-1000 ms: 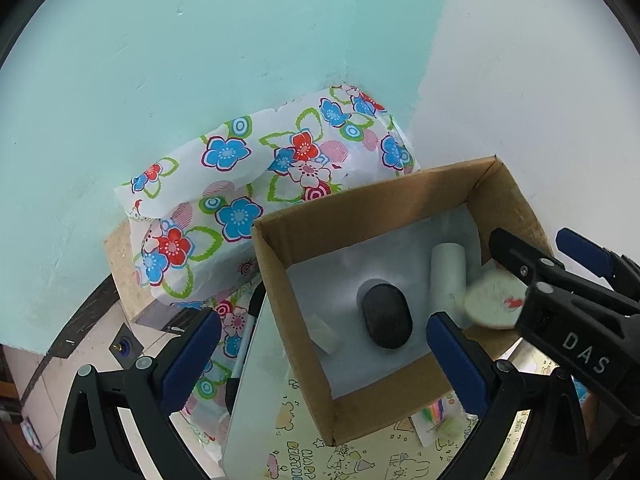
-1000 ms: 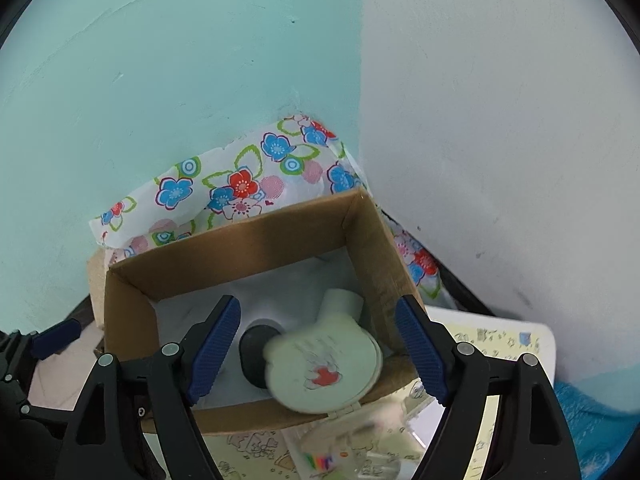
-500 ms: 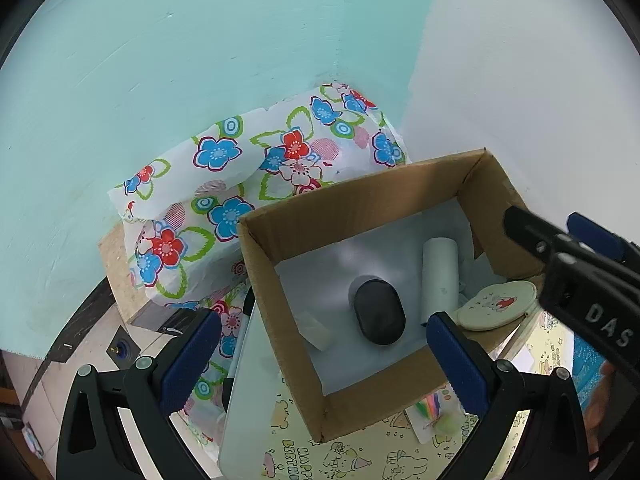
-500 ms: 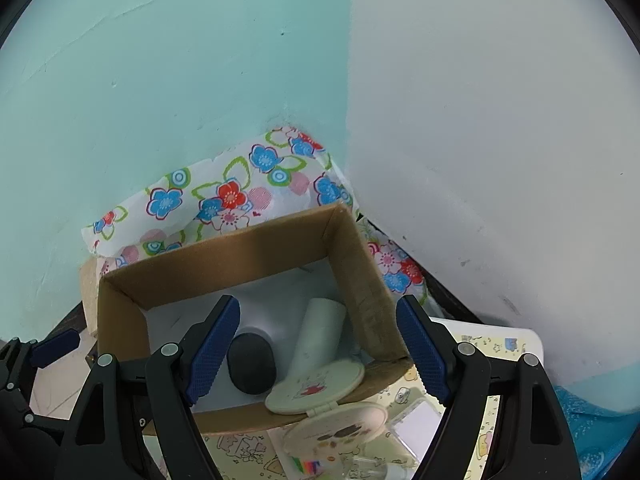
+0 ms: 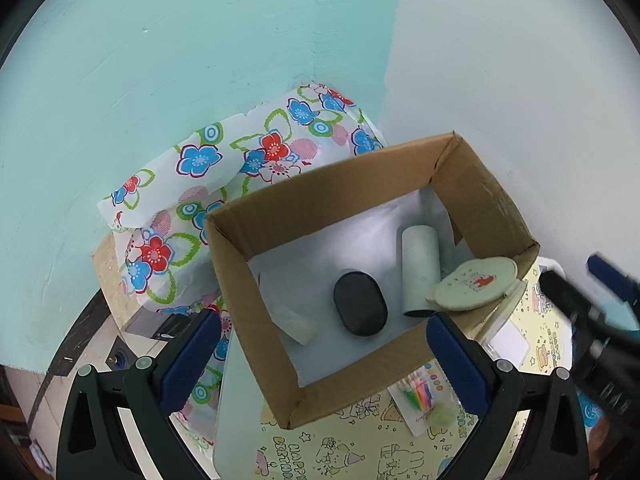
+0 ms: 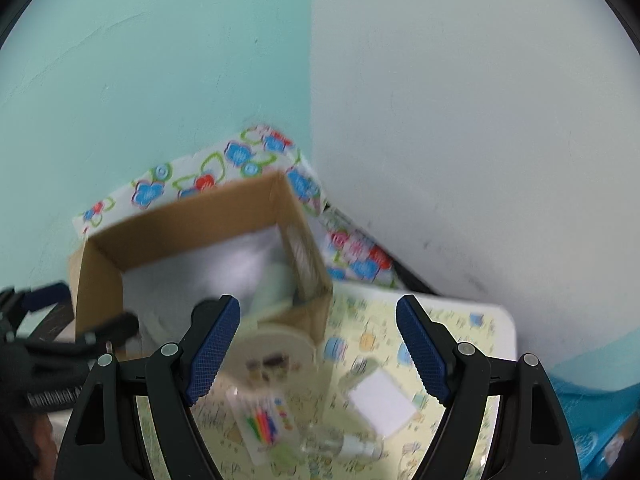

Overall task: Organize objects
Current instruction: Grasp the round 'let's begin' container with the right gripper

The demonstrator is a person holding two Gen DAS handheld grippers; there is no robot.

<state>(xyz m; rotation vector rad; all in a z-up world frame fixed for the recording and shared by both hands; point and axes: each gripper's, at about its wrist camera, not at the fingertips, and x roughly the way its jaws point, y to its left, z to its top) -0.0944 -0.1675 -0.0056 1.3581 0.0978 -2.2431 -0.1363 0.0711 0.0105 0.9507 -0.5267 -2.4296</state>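
A cardboard box (image 5: 476,196) lined with white paper holds a black oval case (image 5: 360,304) and a pale cylinder (image 5: 418,268). A pale green round case (image 5: 472,284) with a red figure lies tilted over the box's near right corner. My left gripper (image 5: 324,360) hangs open over the box's near wall, holding nothing. My right gripper (image 6: 316,354) is open and empty over the table just right of the box (image 6: 192,220). The round case (image 6: 272,352) shows blurred by its left finger (image 6: 212,356). The right gripper (image 5: 592,320) also shows blurred at the left wrist view's right edge.
The box stands on a yellow cartoon-print tablecloth (image 6: 452,324) in a corner of turquoise and white walls. A candle pack (image 6: 264,428), a white card (image 6: 384,400) and a small clear bottle (image 6: 344,444) lie on the cloth. Flowered wrapping (image 5: 224,168) bunches behind the box.
The round case, earlier tilted up between the right gripper's fingers over the box, now rests on the box's corner. My right gripper has drawn back to the right. My left gripper barely moved.
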